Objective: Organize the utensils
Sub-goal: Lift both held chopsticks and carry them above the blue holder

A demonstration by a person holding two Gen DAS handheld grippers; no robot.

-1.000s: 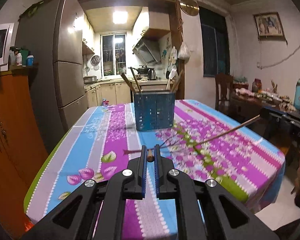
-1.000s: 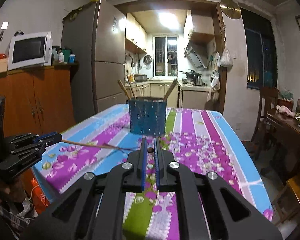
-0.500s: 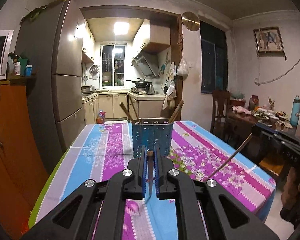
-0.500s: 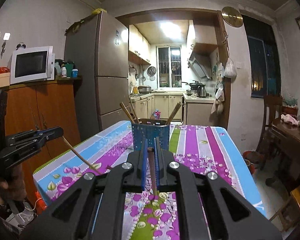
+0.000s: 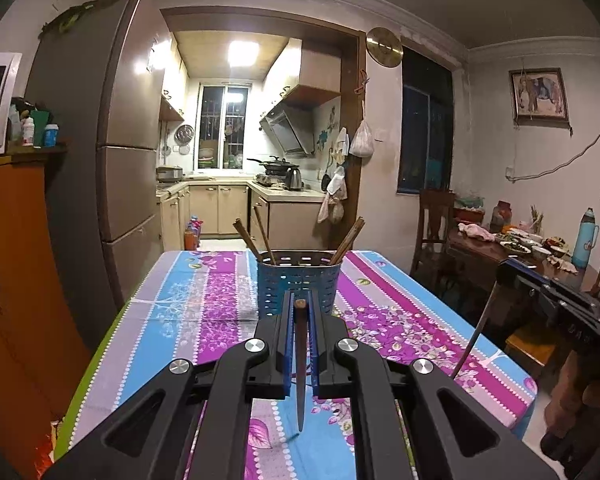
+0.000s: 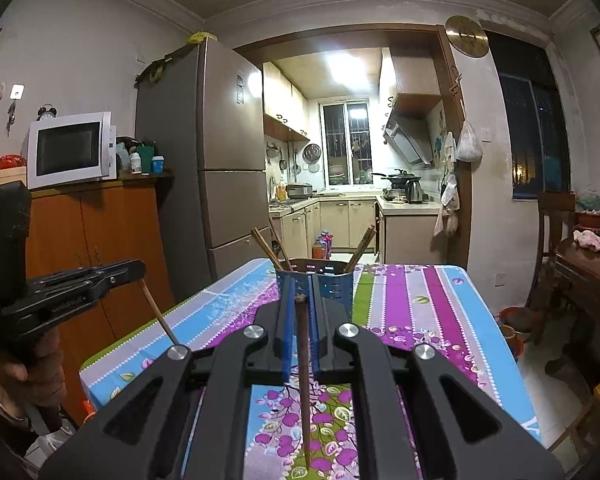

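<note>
Fingers (image 5: 286, 340) of left gripper clamp chopstick (image 5: 301, 364); right fingers (image 6: 286, 336) pinch second chopstick (image 6: 303, 376) (both hang downward).

A tall fridge (image 6: 220, 152) stands left of centre beside an orange cabinet (image 6: 100, 240) bearing a white microwave (image 6: 70, 150). At centre, a lit kitchen doorway shows a barred window (image 6: 346, 142). A dark window (image 5: 426, 140) sits right.

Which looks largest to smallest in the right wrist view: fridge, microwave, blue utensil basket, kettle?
1. Fridge
2. Microwave
3. Blue utensil basket, nearer the camera, so its rank against the microwave is unsure
4. Kettle, farthest away
</note>
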